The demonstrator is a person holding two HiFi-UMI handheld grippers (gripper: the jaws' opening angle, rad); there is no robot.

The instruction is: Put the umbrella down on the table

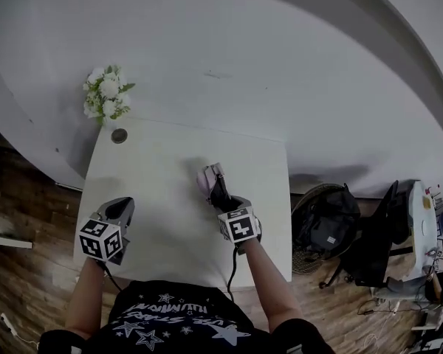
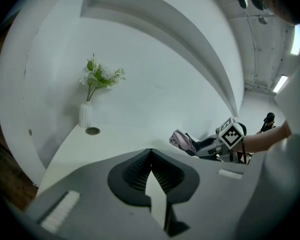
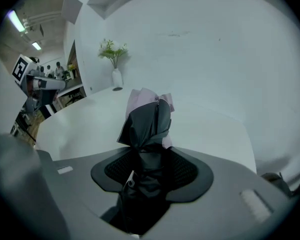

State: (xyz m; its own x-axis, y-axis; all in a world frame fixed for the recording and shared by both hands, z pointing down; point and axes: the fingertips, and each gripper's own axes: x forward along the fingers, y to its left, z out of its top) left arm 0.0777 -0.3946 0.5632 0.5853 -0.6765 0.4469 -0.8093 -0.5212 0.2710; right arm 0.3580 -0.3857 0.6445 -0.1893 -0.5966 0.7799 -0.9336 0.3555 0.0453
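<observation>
So, the right gripper [image 1: 220, 196] is clamped on the folded umbrella [image 1: 210, 180], tip pointing down over the middle of the white table [image 1: 155, 161]. The left gripper [image 1: 119, 210] is pinched closed on nothing. I'd lay the umbrella flat before letting go. There's plenty of bare top, just mind the right edge and the flower vase [image 1: 105, 96] in the far corner

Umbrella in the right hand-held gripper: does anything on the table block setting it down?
Nothing visible does. The right hand-held gripper grips the folded umbrella above bare table; the flower vase stands at the far left corner and the left hand-held gripper hangs to the left, both well clear.
</observation>
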